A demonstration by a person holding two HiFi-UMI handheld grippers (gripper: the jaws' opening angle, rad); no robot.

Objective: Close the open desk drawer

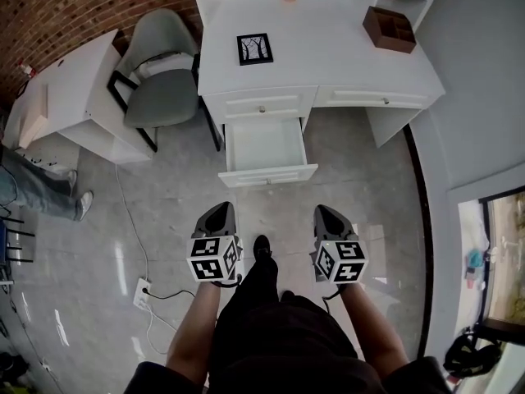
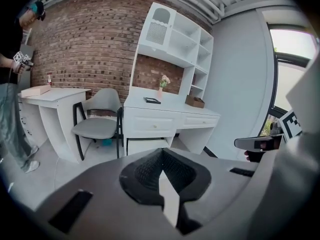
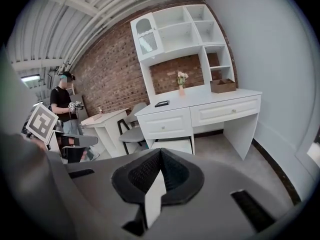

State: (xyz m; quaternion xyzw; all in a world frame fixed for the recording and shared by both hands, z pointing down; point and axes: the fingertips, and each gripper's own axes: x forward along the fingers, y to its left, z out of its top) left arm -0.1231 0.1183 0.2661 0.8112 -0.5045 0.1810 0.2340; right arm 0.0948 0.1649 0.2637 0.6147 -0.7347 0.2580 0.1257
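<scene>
My left tongs point(image 1: 220, 208) at lower centre of head view, pressed together, nothing between. My right tongs point(image 1: 326, 212) just right of them, likewise pressed together, empty. Both point toward drawer point(image 1: 269, 173) but sit well apart from it. Drawer pulled out, centre of frame, under left part of white desk point(image 1: 328, 56). Grey chair point(image 1: 160, 72) upper left, beside desk. Framed picture point(image 1: 254, 48) and wooden box point(image 1: 390, 29) on desktop, top of frame.
</scene>
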